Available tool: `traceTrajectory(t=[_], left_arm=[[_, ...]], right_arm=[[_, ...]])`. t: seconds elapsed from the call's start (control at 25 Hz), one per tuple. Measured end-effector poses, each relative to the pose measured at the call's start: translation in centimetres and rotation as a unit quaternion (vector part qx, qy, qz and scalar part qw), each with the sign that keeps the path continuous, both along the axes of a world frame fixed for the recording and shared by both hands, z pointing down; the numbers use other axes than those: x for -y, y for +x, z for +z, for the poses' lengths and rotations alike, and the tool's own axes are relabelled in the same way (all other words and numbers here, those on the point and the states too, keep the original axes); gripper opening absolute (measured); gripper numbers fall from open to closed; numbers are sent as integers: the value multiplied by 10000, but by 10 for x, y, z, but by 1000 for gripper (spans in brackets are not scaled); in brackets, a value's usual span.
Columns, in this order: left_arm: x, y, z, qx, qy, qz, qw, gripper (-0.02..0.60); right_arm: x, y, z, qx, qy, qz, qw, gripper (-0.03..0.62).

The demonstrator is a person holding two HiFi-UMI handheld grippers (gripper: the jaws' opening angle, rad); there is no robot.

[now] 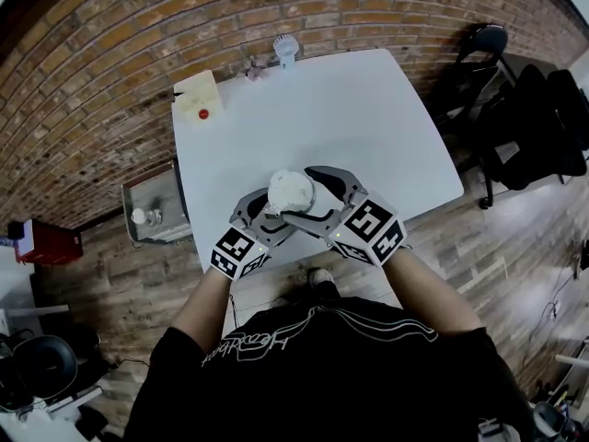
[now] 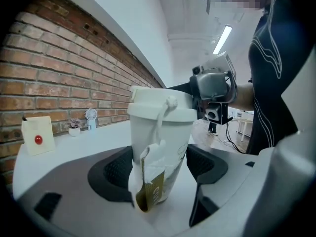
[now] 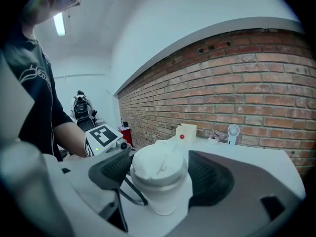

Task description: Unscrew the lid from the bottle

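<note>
Left gripper view: white plastic bottle (image 2: 158, 132) stands centre on white table (image 2: 74, 147), left gripper (image 2: 160, 167) jaws spread, closing around its body. Right gripper view: right gripper (image 3: 160, 172) jaws closing around its round white lid (image 3: 158, 163). Head view: lid on, unscrewing not begun.

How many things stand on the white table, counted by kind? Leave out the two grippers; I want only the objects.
White plastic bottle with lid and torn paper label: 1
Cream box with a red dot: 1
Small white desk fan: 1
Small potted plant: 1
Total: 4
</note>
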State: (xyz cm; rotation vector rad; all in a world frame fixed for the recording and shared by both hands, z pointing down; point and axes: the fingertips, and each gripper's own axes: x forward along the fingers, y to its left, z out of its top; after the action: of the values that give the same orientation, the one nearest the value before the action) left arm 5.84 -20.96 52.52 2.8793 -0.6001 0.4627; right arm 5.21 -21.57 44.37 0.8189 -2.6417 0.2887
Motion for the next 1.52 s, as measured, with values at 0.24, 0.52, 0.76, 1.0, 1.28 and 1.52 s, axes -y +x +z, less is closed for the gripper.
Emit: traceTrajectory(t=[0.24, 0.52, 0.76, 1.0, 1.28, 1.52], left_arm=[[1, -2, 1, 34, -29, -7, 10000, 360], [0, -3, 1, 26, -37, 5, 10000, 359], [2, -3, 0, 10, -25, -23, 10000, 359], [0, -2, 1, 80, -92, -82, 9999, 359], [1, -4, 2, 169, -78, -171, 9997, 359], [-1, -4, 1, 169, -41, -196, 9997, 359]], right_arm=[[0, -4, 6, -182, 109, -133, 9997, 321], [0, -5, 7, -328, 69, -568, 9978, 318], [0, -5, 9, -586, 47, -1456, 9876, 318], [-3, -7, 12, -966, -12, -2666, 9590, 318], [-5, -9, 14, -1529, 85, -3971, 9049, 318], [-11, -8, 15, -1812, 301, -4985, 8472, 318]])
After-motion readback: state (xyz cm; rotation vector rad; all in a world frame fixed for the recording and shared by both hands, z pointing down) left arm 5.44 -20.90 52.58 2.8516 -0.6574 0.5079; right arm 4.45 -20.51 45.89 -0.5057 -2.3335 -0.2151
